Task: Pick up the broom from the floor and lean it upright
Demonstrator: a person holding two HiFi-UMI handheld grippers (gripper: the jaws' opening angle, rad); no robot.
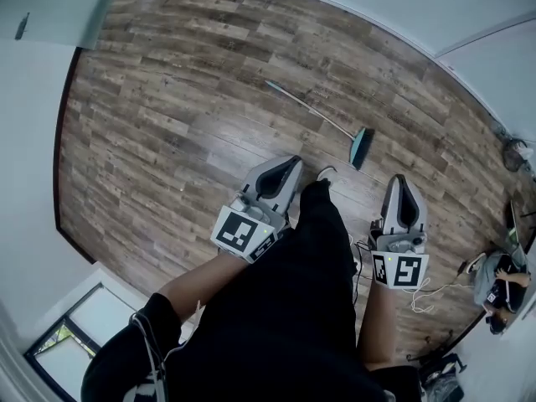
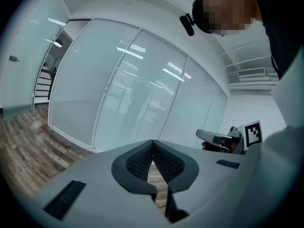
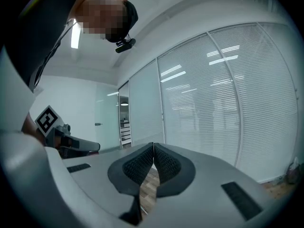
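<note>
A brown wooden floor (image 1: 142, 132) runs up to a long glass wall (image 2: 142, 89) with white blinds behind it, some steps (image 2: 42, 87) show at the far left, and another person (image 1: 501, 290) is down low near loose white wires (image 1: 429, 296).

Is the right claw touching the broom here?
Apart. In the head view the broom lies ahead of the right claw, floor showing between them; the claw is shut and empty.

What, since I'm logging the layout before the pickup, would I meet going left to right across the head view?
left gripper → broom head → right gripper → another person at the right edge
</note>
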